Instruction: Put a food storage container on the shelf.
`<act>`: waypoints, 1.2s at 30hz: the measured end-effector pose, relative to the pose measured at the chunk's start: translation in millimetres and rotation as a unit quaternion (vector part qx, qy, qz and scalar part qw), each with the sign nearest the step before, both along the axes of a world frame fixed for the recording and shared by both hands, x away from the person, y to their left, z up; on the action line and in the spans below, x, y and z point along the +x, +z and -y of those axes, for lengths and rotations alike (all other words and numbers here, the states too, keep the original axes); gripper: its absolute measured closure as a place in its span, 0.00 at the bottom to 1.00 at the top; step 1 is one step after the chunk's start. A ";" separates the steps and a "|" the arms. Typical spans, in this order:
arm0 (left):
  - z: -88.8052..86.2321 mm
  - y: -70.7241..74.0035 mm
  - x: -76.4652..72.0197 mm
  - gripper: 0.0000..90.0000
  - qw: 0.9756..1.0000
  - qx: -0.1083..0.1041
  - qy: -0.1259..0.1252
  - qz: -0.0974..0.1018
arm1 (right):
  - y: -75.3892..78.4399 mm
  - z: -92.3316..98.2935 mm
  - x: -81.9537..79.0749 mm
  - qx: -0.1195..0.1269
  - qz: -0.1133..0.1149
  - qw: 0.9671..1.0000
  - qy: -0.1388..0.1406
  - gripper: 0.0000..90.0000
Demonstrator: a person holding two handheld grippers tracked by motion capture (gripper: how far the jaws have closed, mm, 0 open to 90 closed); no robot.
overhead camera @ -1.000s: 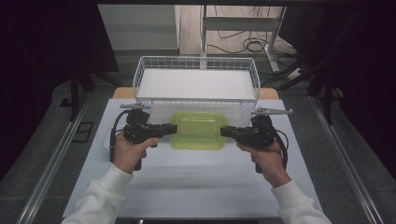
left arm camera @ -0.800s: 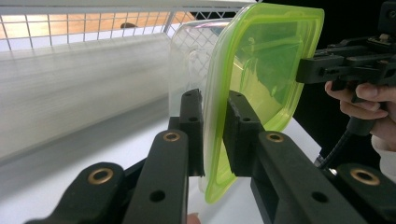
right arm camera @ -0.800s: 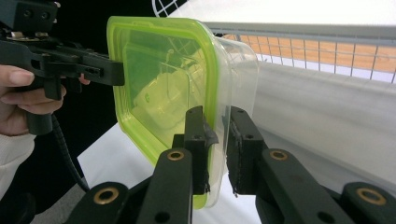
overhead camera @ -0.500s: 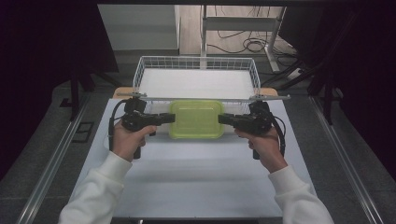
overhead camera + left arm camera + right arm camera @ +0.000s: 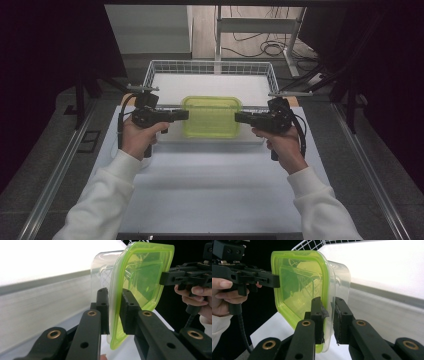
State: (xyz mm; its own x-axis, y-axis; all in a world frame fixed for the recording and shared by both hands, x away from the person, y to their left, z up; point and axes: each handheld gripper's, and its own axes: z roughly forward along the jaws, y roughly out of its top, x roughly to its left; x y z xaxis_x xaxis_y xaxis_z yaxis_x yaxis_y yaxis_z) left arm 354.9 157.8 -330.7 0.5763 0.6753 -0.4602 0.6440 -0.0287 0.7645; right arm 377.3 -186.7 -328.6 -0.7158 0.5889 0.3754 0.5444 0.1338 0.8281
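- Now I have the box pinched by its green lid rim at both short ends; it hangs level above the table, just in front of the basket
- left gripper: jaws pressed on the rim, one pad each side
- right gripper: jaws clamped on the opposite rim; clear tub under the lid

No text, label, brand, number or sign can be read on anything in these views.
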 end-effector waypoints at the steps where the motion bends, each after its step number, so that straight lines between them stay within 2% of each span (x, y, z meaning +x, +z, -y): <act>1: -0.1 1.9 1.0 0.88 1.000 0.001 0.001 0.001 | 1.1 -0.2 1.4 0.002 0.001 1.000 0.000 0.88; 5: 0.1 8.3 5.3 0.88 1.000 0.001 0.002 0.005 | 6.5 -0.2 5.9 0.005 0.005 1.000 0.000 0.88; 17: 3.9 25.5 16.8 0.88 1.000 0.017 0.000 0.023 | 19.8 2.1 17.0 0.006 0.016 1.000 -0.005 0.88; 26: 5.2 35.7 41.1 0.88 1.000 0.010 -0.001 0.025 | 33.9 3.0 38.3 0.001 0.018 1.000 -0.011 0.88; 29: 4.8 41.0 46.7 0.88 1.000 0.009 -0.001 0.028 | 40.1 3.9 45.1 0.007 0.015 1.000 -0.010 0.88; 36: 4.8 46.8 63.2 0.88 1.000 0.011 0.001 0.022 | 48.5 1.9 61.3 -0.002 0.009 1.000 -0.013 0.88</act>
